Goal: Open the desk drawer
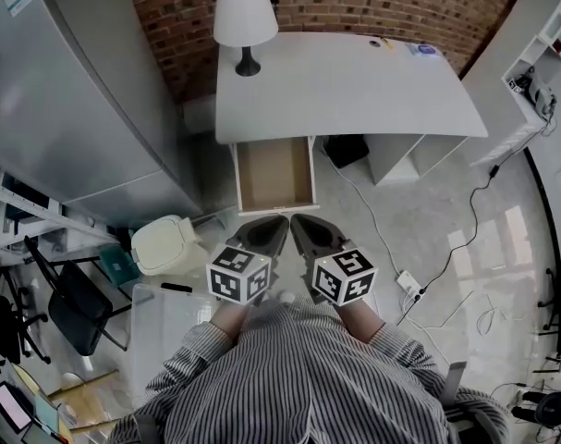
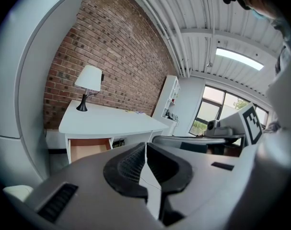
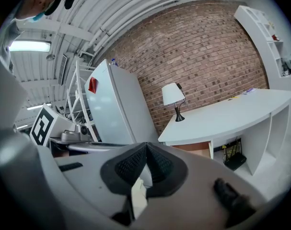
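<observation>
A white desk (image 1: 354,81) stands against a brick wall. Its drawer (image 1: 274,174) at the left end is pulled out, showing a bare brown inside; the drawer (image 2: 87,148) also shows in the left gripper view and the drawer (image 3: 195,151) in the right gripper view. My left gripper (image 1: 273,225) and right gripper (image 1: 303,225) hang side by side just short of the drawer's front, touching nothing. Both are shut with nothing between the jaws. The left gripper (image 2: 145,146) and right gripper (image 3: 146,147) point toward the desk from a distance.
A white lamp (image 1: 245,18) stands on the desk's left back corner. A tall grey cabinet (image 1: 67,91) flanks the left. A cream bin (image 1: 166,244) and a black chair (image 1: 67,303) sit at lower left. Cables and a power strip (image 1: 409,283) lie on the floor at right.
</observation>
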